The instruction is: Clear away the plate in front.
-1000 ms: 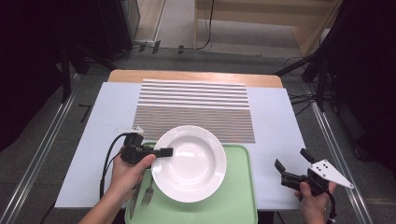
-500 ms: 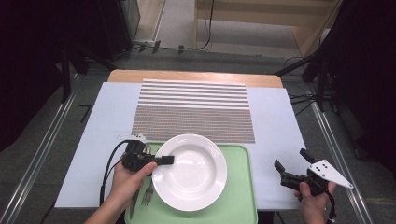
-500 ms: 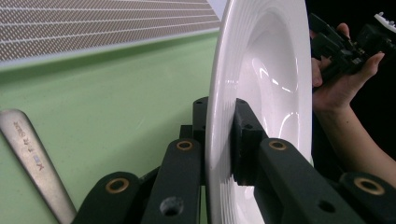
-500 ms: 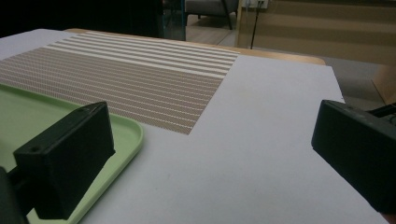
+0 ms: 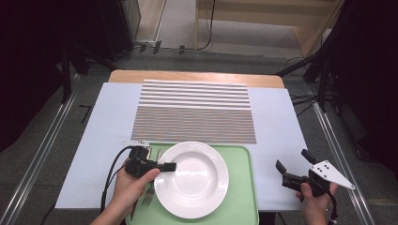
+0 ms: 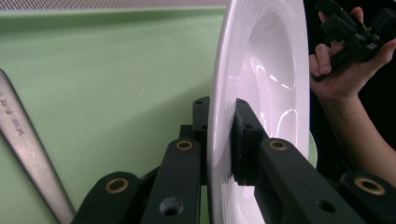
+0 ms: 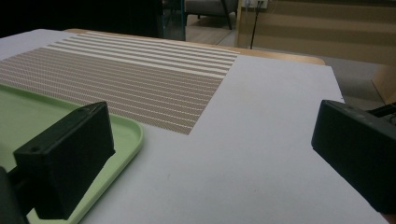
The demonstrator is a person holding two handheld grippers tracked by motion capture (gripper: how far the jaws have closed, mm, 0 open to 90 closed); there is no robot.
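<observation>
A white plate [image 5: 192, 180] lies over the green tray [image 5: 244, 197] at the near edge of the table. My left gripper [image 5: 168, 166] comes in from the left and is shut on the plate's left rim. In the left gripper view the jaws of the left gripper [image 6: 222, 112] pinch the rim of the plate [image 6: 271, 70], one pad above it and one below. I cannot tell whether the plate rests on the tray or hangs just above it. My right gripper [image 5: 292, 159] is held open right of the tray, with nothing between the jaws of the right gripper [image 7: 210, 149].
A fork [image 5: 148, 197] and another piece of cutlery [image 5: 158, 153] lie on the tray's left side, beside my left hand. A brown striped mat [image 5: 195, 112] covers the table's middle, on a white sheet [image 5: 281, 122]. The table's edges drop to the floor all round.
The plate and my left gripper have come a little toward the near edge of the table, the grip on the rim unchanged. The right gripper has kept still.
</observation>
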